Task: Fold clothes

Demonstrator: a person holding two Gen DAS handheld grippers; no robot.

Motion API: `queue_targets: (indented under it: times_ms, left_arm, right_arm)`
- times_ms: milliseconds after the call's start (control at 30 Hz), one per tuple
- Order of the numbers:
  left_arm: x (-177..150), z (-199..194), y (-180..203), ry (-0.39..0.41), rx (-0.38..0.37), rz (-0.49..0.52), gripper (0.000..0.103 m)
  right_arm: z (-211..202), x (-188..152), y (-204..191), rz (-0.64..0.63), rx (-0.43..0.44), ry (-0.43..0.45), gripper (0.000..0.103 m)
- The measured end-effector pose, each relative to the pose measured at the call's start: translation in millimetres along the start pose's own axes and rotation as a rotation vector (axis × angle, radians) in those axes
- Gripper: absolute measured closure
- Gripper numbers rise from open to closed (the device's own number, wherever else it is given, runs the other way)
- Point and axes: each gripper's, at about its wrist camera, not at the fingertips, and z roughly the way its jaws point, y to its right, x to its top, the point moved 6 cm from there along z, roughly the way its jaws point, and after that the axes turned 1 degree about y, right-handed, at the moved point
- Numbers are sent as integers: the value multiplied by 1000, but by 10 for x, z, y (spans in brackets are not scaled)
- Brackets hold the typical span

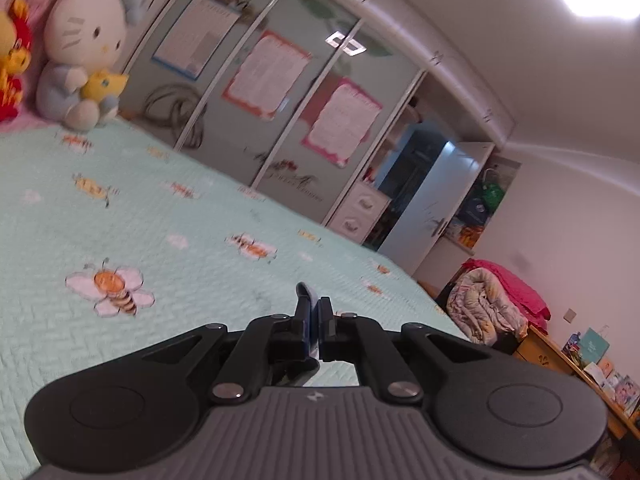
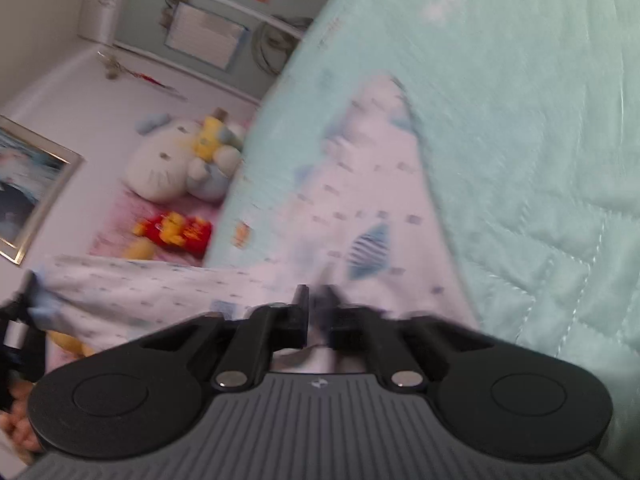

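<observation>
My right gripper (image 2: 318, 300) is pinching the white printed garment (image 2: 360, 200), which is stretching from my fingers ahead over the mint quilt (image 2: 520, 120) and off to the left. My left gripper (image 1: 314, 306) is clenched; whether cloth is between, I cannot tell. Beyond are sitting plush toys (image 1: 80, 48).

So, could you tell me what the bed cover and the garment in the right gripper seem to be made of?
Bed cover: mint quilted fabric, matte, likely cotton; stitched zigzag ridges show. Garment: thin, soft white printed cloth, probably cotton knit; it drapes and creases, though blur hides the weave.
</observation>
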Motion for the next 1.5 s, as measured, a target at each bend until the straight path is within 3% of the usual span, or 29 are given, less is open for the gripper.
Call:
queue_targets:
  times_ms: [100, 333, 400, 467, 500, 567, 667, 800, 900, 967, 1000, 1033, 1100, 1167, 1233, 1300, 1367, 1433, 1500]
  left_arm:
    - [10, -10, 18, -2, 1, 21, 103]
    - [-42, -5, 169, -21, -54, 48, 103]
    - [-57, -1, 263, -29, -73, 65, 103]
    - [-65, -6, 360, -35, -92, 84, 103]
    - [-68, -7, 398, -36, -93, 99, 102]
    - [-91, 12, 424, -40, -58, 138, 102]
    - [-181, 69, 314, -61, 3, 137, 102]
    - [-402, 48, -16, -87, 166, 138, 102]
    - [-676, -15, -411, -157, 378, 150, 101]
    - [-856, -73, -693, -235, 493, 133, 90]
    - [-914, -128, -801, -259, 559, 119, 78]
    - [-968, -189, -903, -280, 626, 104, 73]
    - [-1005, -356, -933, -250, 693, 98, 73]
    - [-1022, -424, -717, -215, 628, 148, 73]
    - [-1129, -349, -350, -219, 507, 228, 71]
    - [-1337, -127, -6, -298, 332, 249, 69]
    - [-1572, 140, 185, -394, 206, 211, 69]
    - [-1749, 395, 290, -449, 149, 166, 73]
    - [-1859, 598, 368, -473, 121, 155, 80]
  right_arm:
    - [-109, 28, -112, -3, 33, 19, 95]
    - [-530, -52, -275, -12, 99, 73, 90]
    - [-400, -149, -182, -47, 11, 14, 88]
    - [-379, -184, -123, -28, 3, 14, 97]
    - [-371, -200, -94, -17, 1, 16, 92]
    - [-511, -165, -165, -2, 52, 67, 90]
    - [-751, -201, -271, -103, 10, 130, 88]
    - [-858, -311, -171, -135, -57, 127, 88]
    - [-828, -265, -77, -98, -66, 131, 86]
    - [-767, -234, -40, -89, -83, 130, 86]
    - [-729, -229, -32, -96, -93, 125, 85]
    - [-690, -224, -24, -104, -102, 120, 84]
    - [-648, -229, -1, -118, -107, 114, 84]
    - [-649, -253, 33, -128, -93, 114, 84]
    - [-677, -251, 42, -128, -89, 113, 84]
    - [-706, -248, 49, -127, -86, 112, 86]
    - [-713, -263, 45, -158, -98, 99, 91]
    - [-712, -265, 92, -157, -104, 96, 102]
    - [-708, -232, 209, -86, -80, 91, 103]
